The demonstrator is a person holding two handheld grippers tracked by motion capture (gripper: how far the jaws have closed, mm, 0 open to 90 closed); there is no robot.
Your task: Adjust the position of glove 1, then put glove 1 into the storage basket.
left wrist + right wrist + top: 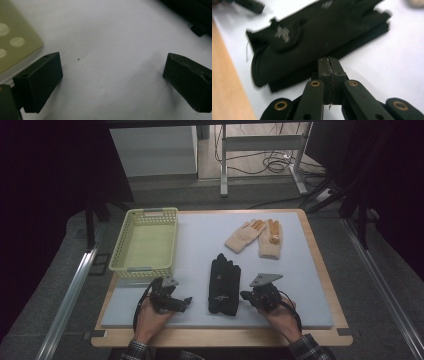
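Note:
A pair of black gloves [224, 285] lies stacked on the white mat [300, 285], fingers pointing away from me. My right gripper [245, 295] sits just right of their cuff end. In the right gripper view its jaws [329, 62] are pressed together with nothing between them, the tip close to the black gloves' [312, 42] near edge. My left gripper [186, 302] rests left of the gloves. Seen from the left gripper view, it [112, 67] is open, its jaws wide apart over bare mat.
A yellow perforated basket [152, 211] stands at the mat's far left, its corner [15, 37] beside my left jaw. A pair of beige gloves [256, 237] lies at the far right. The wooden table edge [227, 95] runs along the near side.

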